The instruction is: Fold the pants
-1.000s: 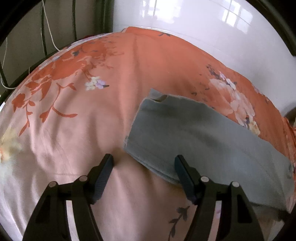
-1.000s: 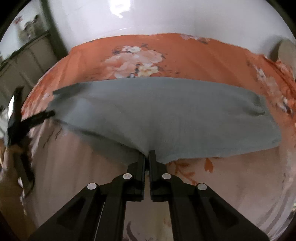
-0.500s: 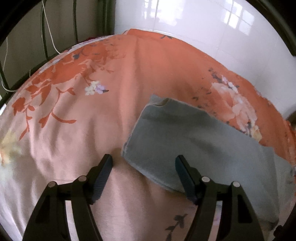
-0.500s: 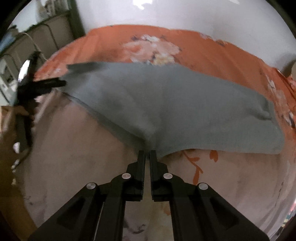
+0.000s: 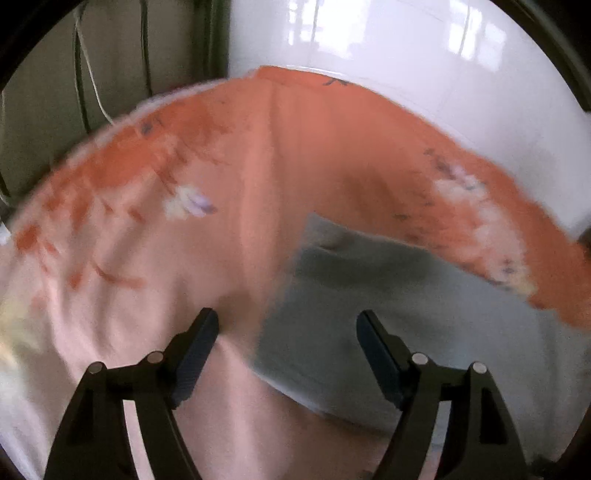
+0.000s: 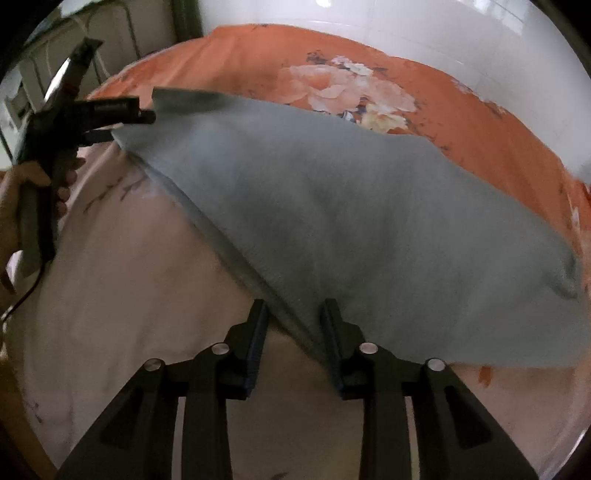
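Pants (image 6: 351, 221), grey and folded into a long band, lie across an orange floral bedsheet (image 5: 147, 295) beside a white tiled wall (image 6: 369, 29); left tool (image 5: 284, 325) gapes wide over their end, right tool (image 6: 293, 314) stands partly parted at their near edge, gripping nothing

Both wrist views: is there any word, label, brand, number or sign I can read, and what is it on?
None can be read in either view.
pants: plain grey cloth, no tag or print showing.
bedsheet: only a flower pattern, no lettering.
left gripper and right gripper: black fingers with bare metal pins, no markings visible.
wall tiles: only window reflections.
The left wrist view is motion-blurred, so small print there could not be made out.
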A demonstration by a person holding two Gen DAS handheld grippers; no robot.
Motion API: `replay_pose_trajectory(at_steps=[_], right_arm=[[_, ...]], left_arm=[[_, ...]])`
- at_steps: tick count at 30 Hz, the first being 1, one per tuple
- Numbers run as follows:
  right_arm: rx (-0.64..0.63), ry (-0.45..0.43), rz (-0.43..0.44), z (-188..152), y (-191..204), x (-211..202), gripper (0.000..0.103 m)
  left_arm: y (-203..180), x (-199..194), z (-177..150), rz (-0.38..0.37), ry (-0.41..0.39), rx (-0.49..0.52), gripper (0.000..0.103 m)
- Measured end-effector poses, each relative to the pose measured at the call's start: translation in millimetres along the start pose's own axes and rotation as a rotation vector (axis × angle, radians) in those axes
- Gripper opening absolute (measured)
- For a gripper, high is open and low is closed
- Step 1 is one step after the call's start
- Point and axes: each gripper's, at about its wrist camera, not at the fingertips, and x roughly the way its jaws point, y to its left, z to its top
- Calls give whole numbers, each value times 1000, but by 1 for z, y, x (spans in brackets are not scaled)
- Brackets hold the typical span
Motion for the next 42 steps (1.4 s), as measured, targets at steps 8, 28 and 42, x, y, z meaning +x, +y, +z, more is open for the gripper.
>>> replay_pose_trajectory(at_steps=[8,28,42], right_arm=[[34,-80,184,-8,0,-36,33],[113,-61,-4,-20,-29,-6,47],[163,-114,20,-40,-60,-53,47]], left_arm=[[17,-5,29,-42,47,-34,80],[-49,55,64,96,118,175,31],[-3,-9,14,-70,235,99,60]])
